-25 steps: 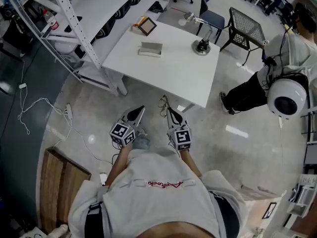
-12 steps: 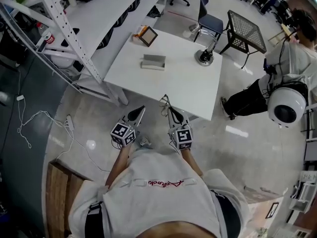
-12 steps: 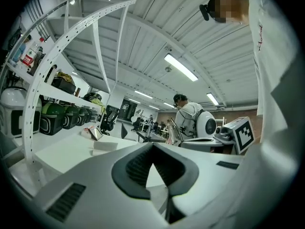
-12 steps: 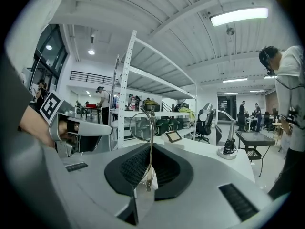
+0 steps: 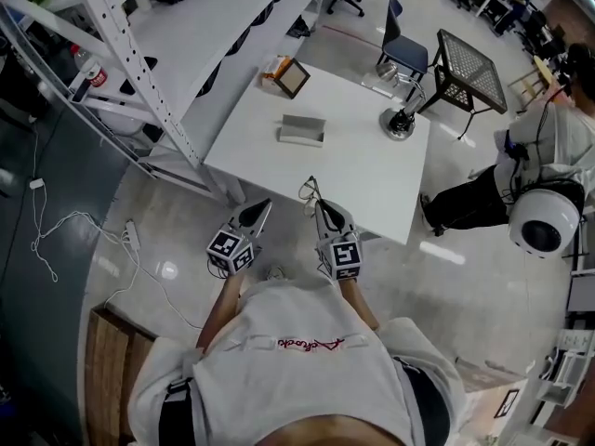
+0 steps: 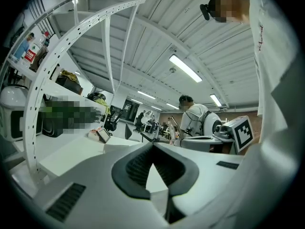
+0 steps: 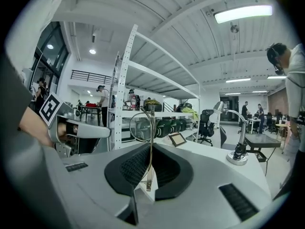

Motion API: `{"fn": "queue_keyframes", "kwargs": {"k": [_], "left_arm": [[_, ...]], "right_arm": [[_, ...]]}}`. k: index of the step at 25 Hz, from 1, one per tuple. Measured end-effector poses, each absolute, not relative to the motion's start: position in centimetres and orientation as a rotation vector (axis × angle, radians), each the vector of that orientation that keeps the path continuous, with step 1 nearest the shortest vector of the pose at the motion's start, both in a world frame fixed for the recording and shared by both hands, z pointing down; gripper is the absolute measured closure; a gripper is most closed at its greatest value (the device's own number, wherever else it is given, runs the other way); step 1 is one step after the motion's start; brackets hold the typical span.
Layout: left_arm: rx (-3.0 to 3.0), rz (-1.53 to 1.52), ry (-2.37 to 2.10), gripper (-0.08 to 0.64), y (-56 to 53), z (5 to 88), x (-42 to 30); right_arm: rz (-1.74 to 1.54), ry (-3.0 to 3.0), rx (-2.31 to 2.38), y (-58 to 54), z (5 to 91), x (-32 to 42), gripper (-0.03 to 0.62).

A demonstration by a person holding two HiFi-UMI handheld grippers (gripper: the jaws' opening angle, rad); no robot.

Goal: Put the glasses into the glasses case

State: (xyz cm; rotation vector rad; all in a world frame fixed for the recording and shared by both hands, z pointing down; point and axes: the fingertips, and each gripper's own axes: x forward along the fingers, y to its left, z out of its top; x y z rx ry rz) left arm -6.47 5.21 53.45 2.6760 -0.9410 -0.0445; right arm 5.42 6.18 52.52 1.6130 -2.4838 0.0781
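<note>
The grey glasses case lies on the white table, toward its far side. My right gripper is shut on thin wire-framed glasses, held upright at the table's near edge. In the right gripper view one temple of the glasses runs between the pads, and a round lens stands above the right gripper. My left gripper is shut with nothing in it, just left of the right one and short of the table edge. In the left gripper view the left gripper shows its tips meeting.
A desk lamp and a small picture frame stand on the table. White metal shelving runs along the left. A person stands at the right beside a black mesh table and a chair. Cables lie on the floor.
The table and the case have drawn nearer in the head view as I walk toward them. Both grippers keep their pose, the right one still holding the glasses.
</note>
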Motion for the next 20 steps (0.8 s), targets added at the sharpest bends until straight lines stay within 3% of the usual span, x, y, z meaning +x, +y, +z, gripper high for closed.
{"fn": "queue_keyframes", "kwargs": {"k": [20], "left_arm": [[2.622, 0.008, -0.905, 0.546, -1.6, 56.7, -4.6]], "right_arm": [[0.165, -2.448, 1.617, -0.7, 56.0, 7.3, 0.568]]}}
